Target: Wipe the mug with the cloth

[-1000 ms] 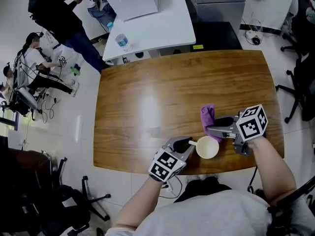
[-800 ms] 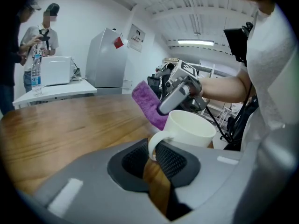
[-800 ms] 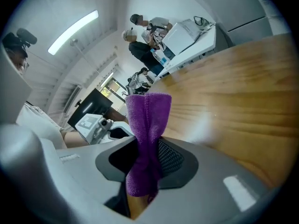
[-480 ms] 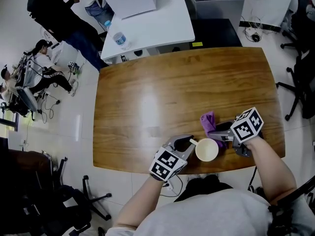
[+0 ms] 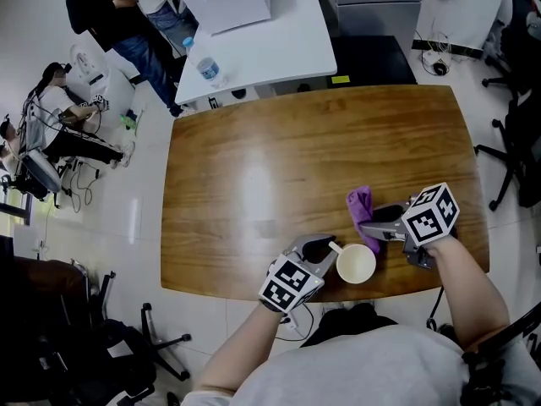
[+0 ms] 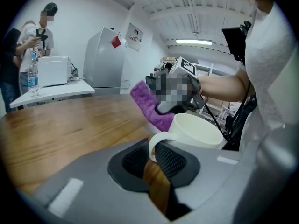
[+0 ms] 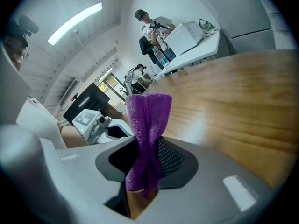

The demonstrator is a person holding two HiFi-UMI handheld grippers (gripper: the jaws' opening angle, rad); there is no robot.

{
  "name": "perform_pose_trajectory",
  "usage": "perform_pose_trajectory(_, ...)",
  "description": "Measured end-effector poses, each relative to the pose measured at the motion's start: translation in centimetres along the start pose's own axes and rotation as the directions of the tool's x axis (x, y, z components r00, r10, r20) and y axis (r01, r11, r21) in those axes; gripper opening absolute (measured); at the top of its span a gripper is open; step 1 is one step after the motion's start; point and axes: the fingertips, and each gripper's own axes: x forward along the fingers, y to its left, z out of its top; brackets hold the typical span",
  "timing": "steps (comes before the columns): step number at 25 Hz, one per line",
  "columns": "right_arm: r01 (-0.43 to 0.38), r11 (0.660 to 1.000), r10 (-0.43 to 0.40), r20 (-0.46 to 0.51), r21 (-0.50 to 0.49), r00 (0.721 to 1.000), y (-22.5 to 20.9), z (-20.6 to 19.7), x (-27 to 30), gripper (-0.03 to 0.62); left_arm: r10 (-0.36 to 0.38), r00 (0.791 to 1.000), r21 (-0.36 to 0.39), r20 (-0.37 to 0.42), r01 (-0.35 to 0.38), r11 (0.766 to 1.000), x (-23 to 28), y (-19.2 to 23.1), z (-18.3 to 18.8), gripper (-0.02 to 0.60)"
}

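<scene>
I see the wooden worktop (image 5: 254, 159) with the white mug (image 5: 356, 264) upright near its front edge. My left gripper (image 5: 324, 247) pinches the mug's handle, jaws narrow. My right gripper (image 5: 378, 224) clamps the purple cloth (image 5: 362, 203) just beside the mug.

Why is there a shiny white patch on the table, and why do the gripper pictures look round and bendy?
Head view: the pale patch on the wooden table is probably glare from lights overhead. Right gripper view: a ceiling light strip shows, and the wood shines too. Both gripper views: wide-angle lenses bend straight edges and leave dark corners.
</scene>
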Motion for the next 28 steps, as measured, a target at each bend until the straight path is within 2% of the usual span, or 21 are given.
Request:
perform_pose_trajectory(5,-0.080,0.996,0.082,0.077,-0.026,0.994,2.8,2.5,1.0,0.127,-0.001,1.000,0.000,0.006,0.001,1.000,-0.1,0.1,-0.2,0.031)
perform_pose_trajectory(9,-0.163,0.986,0.161,0.071,0.028,0.984,3.4,2.3,2.4,0.127,-0.006,1.000,-0.013,0.012,0.006,1.000,0.0,0.3,0.0,0.031)
perform_pose_trajectory(11,-0.180,0.982,0.176,0.060,0.060,0.983,3.1,1.8,3.0,0.127,-0.017,1.000,-0.033,0.013,0.018,0.999,0.1,0.4,0.0,0.031)
perform_pose_trajectory(15,-0.124,0.989,0.123,0.011,0.080,0.992,1.5,0.2,3.7,0.127,-0.032,0.999,-0.062,0.018,0.033,0.998,0.0,0.2,0.0,0.031)
perform_pose_trajectory(22,0.022,0.999,-0.020,-0.077,0.024,0.997,-0.7,-1.8,4.3,0.127,-0.042,0.998,-0.075,0.036,0.044,0.996,0.1,0.5,0.1,0.031)
perform_pose_trajectory(24,0.053,0.998,-0.051,-0.068,0.019,0.996,-1.1,-2.1,4.5,0.127,-0.045,0.998,-0.071,0.048,0.049,0.996,0.2,0.8,-0.2,0.031)
perform_pose_trajectory(28,0.104,0.994,-0.105,0.029,0.045,0.994,-1.4,-1.4,3.6,0.127,-0.076,0.996,-0.082,0.053,0.080,0.993,-0.1,0.9,-0.6,0.038)
